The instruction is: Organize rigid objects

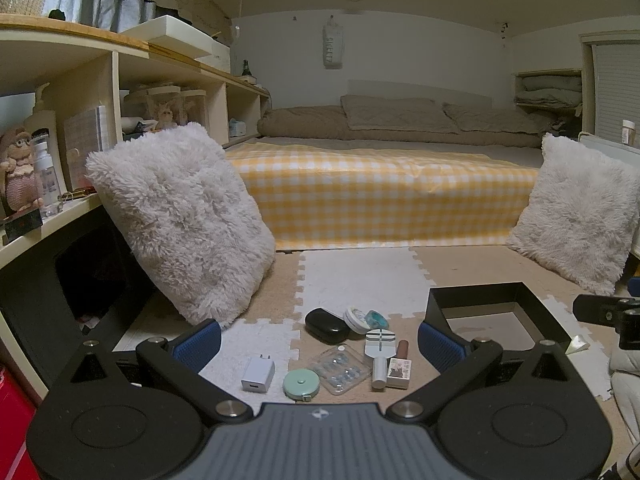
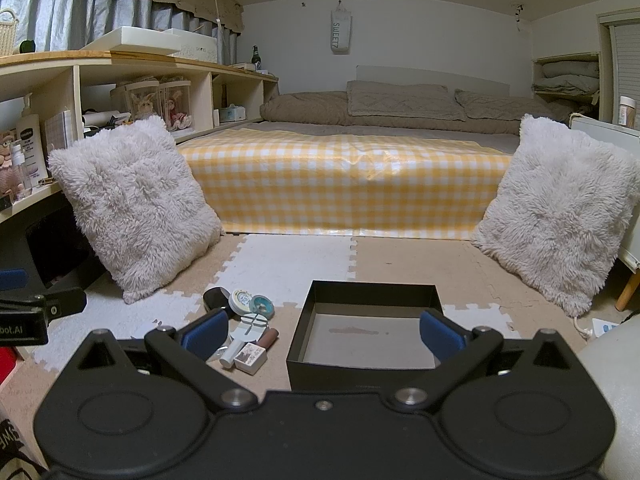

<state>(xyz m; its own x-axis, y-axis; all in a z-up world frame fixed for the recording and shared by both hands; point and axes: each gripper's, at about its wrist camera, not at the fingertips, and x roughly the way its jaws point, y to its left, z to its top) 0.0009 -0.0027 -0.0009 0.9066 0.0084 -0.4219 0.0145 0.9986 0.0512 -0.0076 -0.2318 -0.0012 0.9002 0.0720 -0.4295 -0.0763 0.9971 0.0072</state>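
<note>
Blue-padded and spread wide with nothing between them, the jaws of my left hand-held gripper point(image 1: 319, 344) hang low over a cluster of small rigid things on the foam puzzle-mat floor point(image 1: 360, 276), while my right hand-held gripper point(image 2: 323, 332), equally agape and empty, frames the open black square cardboard box point(image 2: 366, 294). Nothing has gone into that box as far as I can see; its pale bottom shows only a faint stain, so I judge the sorting has not begun and every piece is left to move. Nearest my left camera lie a white cube-shaped wall charger point(image 1: 258, 374), prongs pointing away from me, and a mint-green round tape measure point(image 1: 301, 383), just beside a clear plastic blister tray point(image 1: 340, 368). A white paddle-shaped plastic tool point(image 1: 379, 354) runs its long axis toward and away from the lens, handle nearer me. A brown tube point(image 1: 403, 349) and small white printed carton point(image 1: 400, 372) lie alongside it. Farther off sit a glossy black oval case point(image 1: 326, 323) and two small round tins point(image 1: 366, 318), all left of the box.
</note>
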